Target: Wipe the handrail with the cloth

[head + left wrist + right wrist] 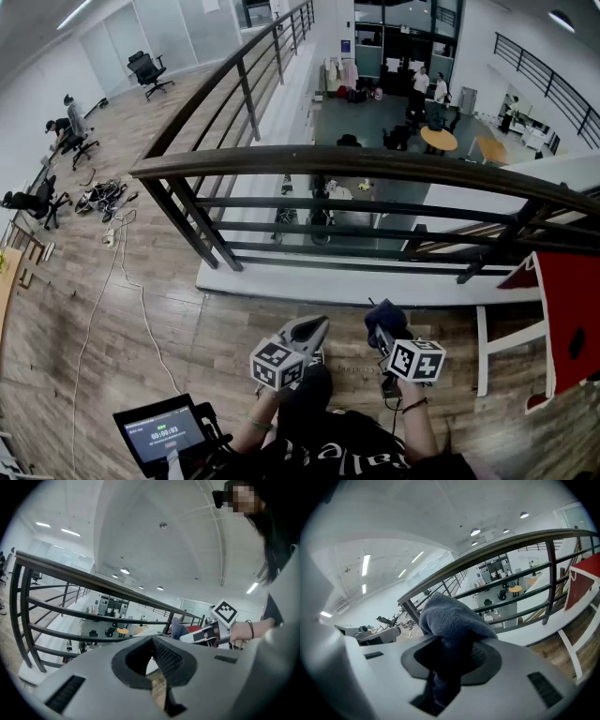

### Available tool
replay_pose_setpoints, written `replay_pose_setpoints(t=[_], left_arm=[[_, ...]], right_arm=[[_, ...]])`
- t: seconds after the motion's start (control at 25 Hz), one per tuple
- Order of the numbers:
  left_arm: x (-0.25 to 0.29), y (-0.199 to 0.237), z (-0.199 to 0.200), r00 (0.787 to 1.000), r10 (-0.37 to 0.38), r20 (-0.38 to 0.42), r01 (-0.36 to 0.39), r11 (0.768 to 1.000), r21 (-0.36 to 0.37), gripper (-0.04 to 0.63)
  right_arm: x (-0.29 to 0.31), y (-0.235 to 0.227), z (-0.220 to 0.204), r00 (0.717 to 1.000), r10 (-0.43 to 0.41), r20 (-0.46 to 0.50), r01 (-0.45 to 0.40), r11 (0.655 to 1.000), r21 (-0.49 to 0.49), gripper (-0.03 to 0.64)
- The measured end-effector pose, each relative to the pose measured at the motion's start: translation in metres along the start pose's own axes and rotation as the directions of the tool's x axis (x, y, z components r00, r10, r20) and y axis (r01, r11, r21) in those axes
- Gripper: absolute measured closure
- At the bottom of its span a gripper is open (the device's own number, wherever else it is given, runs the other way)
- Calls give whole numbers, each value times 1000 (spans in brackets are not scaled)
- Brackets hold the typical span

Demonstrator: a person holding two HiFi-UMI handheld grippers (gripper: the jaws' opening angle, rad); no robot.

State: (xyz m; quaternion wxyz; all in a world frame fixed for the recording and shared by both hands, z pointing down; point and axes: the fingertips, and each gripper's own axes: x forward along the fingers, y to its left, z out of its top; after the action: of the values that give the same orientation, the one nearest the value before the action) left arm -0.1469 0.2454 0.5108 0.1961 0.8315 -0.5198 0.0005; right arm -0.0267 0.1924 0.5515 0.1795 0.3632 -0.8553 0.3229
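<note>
Cloth of blue-grey fleece (452, 620) is sitting bunched in the jaws of the right gripper (451, 662). The jaws are clamping its lower folds while a rounded wad is bulging out past their tips. Holding it that way probably gives a soft pad that can be pressed forward against the rail without the hard jaws touching it.

In the head view both grippers are hanging low at the bottom centre of the frame, close to the person's body. The dark, flat-topped metal handrail (375, 167) is running across the middle of the frame, well apart from them, so wiping does not appear to be under way yet.

In the right gripper view the rail is crossing from centre left to upper right behind the wad, and the cloth is pointing towards it but not touching it.

The left gripper (153, 663) is carrying nothing. Its jaws are drawn almost together, and only a thin slit of wooden floor is showing between the dark pads. It is riding just beside the right gripper, seemingly only keeping out of the way, since one cloth needs one gripper.
</note>
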Motion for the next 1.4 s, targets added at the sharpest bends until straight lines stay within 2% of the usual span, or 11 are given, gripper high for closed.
replay_pose_setpoints(t=[0.24, 0.52, 0.64, 0.8, 1.16, 1.28, 1.4], left_arm=[[19, 79, 39, 1000, 20, -6, -20, 1000, -3, 594], [53, 146, 60, 1000, -3, -14, 3, 1000, -11, 594], [65, 173, 64, 1000, -1, -30, 1, 1000, 2, 594], [73, 197, 76, 1000, -5, -25, 4, 999, -35, 594], [72, 253, 72, 998, 38, -44, -40, 997, -60, 594], [73, 261, 79, 998, 36, -43, -39, 996, -75, 594], [75, 267, 76, 998, 36, -57, -41, 996, -82, 594]], right_arm=[[58, 24, 89, 997, 3, 74, -5, 1000, 23, 514], [137, 64, 198, 991, 17, 132, -1, 992, -122, 514], [170, 87, 242, 984, 47, 173, -23, 990, -139, 514], [217, 132, 294, 976, 103, 191, -66, 980, -189, 514], [320, 235, 351, 968, 215, 130, -162, 929, -334, 514], [342, 246, 358, 970, 218, 107, -163, 911, -379, 514], [356, 239, 361, 979, 183, 89, -126, 890, -437, 514]])
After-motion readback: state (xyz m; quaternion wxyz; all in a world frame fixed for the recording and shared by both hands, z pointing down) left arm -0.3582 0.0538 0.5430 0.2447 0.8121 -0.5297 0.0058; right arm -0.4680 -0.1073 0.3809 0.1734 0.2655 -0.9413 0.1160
